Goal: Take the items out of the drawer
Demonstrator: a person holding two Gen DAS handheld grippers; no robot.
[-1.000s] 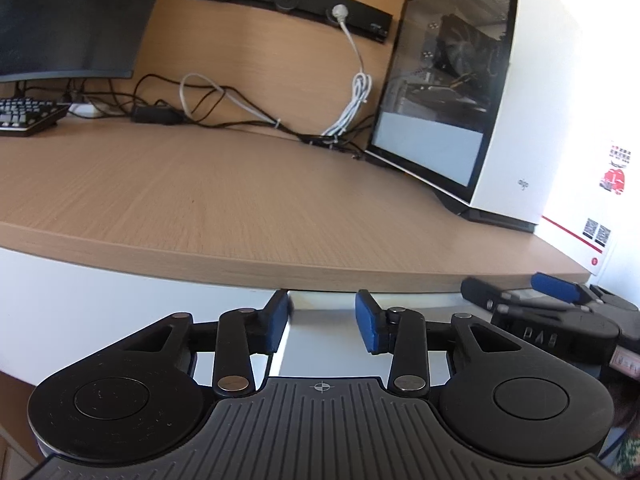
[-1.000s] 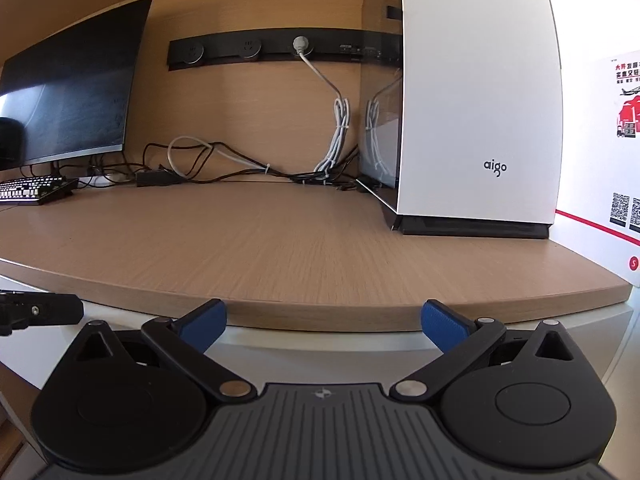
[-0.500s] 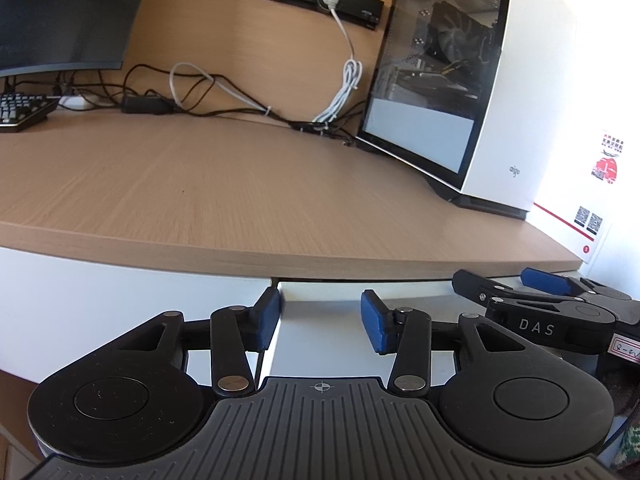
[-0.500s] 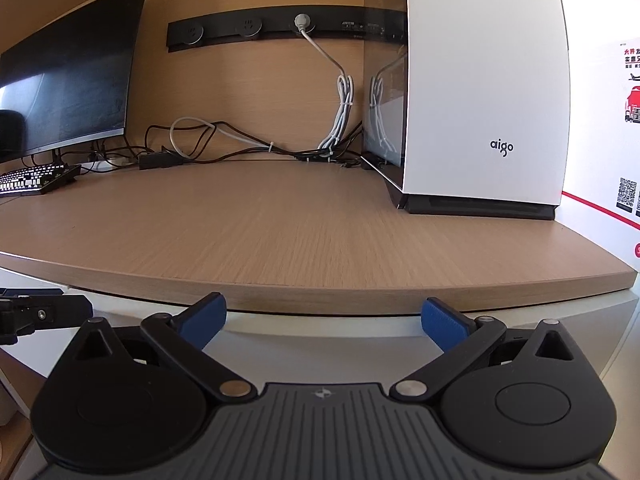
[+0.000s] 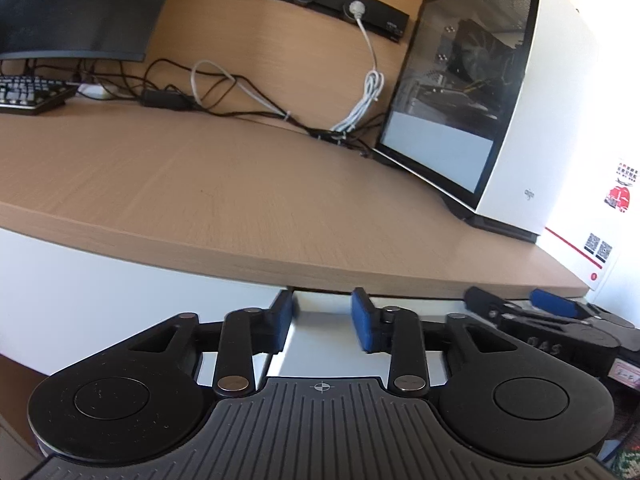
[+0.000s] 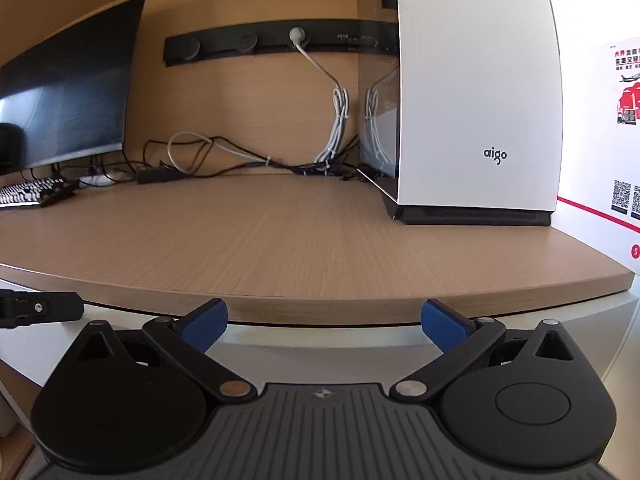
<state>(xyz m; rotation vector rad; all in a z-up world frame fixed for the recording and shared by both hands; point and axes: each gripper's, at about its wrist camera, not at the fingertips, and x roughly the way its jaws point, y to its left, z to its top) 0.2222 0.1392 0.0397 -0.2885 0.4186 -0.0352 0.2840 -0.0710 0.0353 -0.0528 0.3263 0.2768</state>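
Note:
A white drawer front sits shut under the wooden desk top; nothing of its contents shows. My left gripper hangs just in front of its upper left corner, open by a narrow gap, with the left pad at the seam beside the neighbouring white panel. My right gripper is wide open before the same white front, just below the desk edge, holding nothing. In the left wrist view the right gripper shows off to the right. The left gripper's tip is visible at the left of the right wrist view.
On the desk stand a white computer case at the right and a dark monitor and keyboard at the left. Cables trail along the back wall under a black socket strip. A white wall with a poster closes the right side.
My left gripper's pads have drawn a little closer together and the view has shifted slightly. The right gripper stays wide open, nearly still.

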